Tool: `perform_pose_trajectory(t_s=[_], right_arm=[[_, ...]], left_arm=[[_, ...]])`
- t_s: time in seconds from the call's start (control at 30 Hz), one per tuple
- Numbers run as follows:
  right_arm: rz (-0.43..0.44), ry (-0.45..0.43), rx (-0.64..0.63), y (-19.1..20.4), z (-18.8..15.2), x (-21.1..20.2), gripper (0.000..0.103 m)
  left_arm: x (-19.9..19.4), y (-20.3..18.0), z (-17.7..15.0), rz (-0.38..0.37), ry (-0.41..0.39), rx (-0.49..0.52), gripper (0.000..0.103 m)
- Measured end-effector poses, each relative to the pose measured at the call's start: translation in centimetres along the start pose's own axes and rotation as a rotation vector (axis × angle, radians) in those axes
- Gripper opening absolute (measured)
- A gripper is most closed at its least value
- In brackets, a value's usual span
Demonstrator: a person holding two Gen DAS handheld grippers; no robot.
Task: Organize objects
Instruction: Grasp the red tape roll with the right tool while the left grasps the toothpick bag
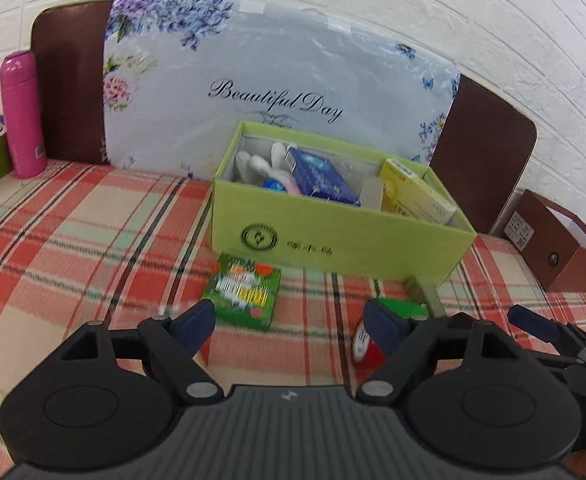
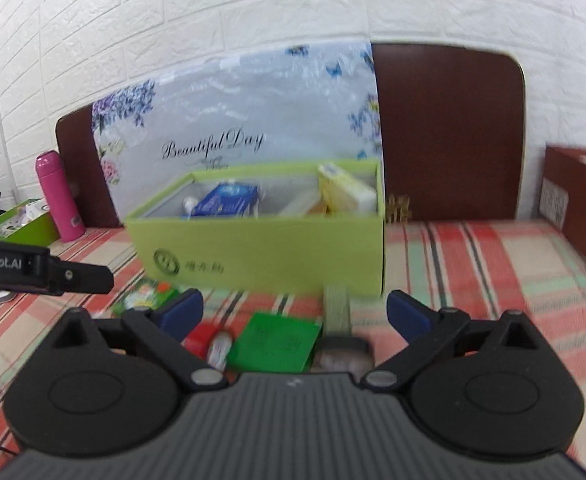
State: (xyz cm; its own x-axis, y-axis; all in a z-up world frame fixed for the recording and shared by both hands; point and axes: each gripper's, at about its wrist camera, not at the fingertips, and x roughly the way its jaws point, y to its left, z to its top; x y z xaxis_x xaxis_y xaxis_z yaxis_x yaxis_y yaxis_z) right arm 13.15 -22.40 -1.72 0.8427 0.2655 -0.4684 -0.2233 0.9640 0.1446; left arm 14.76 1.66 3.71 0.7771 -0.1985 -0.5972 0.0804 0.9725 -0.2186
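Observation:
A lime green box [image 1: 333,236] stands on the plaid cloth and holds a blue carton [image 1: 321,178], a yellow carton [image 1: 413,196] and a white plush toy [image 1: 261,164]. It also shows in the right wrist view [image 2: 265,256]. In front of it lie a green printed packet [image 1: 245,292], a plain green box [image 2: 275,342], a red roll [image 1: 363,346] and a grey-green strip object [image 2: 337,312]. My left gripper [image 1: 289,316] is open and empty, hovering over the cloth between the packet and the red roll. My right gripper [image 2: 295,312] is open and empty above the plain green box.
A pink bottle [image 1: 23,116] stands at the back left beside a green tray [image 2: 17,224]. A brown open box [image 1: 557,248] sits at the right. A floral "Beautiful Day" board [image 1: 269,92] and a brown headboard [image 2: 449,132] lean against the white brick wall.

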Motion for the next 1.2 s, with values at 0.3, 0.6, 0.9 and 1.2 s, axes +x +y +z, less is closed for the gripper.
perform_pose_trajectory(t_s=[0.3,0.6,0.9,1.2], right_arm=[[0.057,0.115,-0.019,3.0,-3.6,-0.1,0.079],[0.1,0.104,-0.117,6.6,-1.8,3.3,0.05],[0.07,0.08,-0.248,6.9,-2.1,1.6,0.005],[0.085,0.084,-0.238,5.4,-1.8,-1.5,0.014]], left_arm=[[-1.3,4.0,-5.4,0.097,0.11,-0.078,0.084],[-0.7,6.3,-4.9,0.123,0.088,-0.117,0.084],[2.6,7.2,-2.6,0.106,0.089,-0.111,0.083],[3.4,6.5,-3.3,0.071,0.145,-0.055,0.029]])
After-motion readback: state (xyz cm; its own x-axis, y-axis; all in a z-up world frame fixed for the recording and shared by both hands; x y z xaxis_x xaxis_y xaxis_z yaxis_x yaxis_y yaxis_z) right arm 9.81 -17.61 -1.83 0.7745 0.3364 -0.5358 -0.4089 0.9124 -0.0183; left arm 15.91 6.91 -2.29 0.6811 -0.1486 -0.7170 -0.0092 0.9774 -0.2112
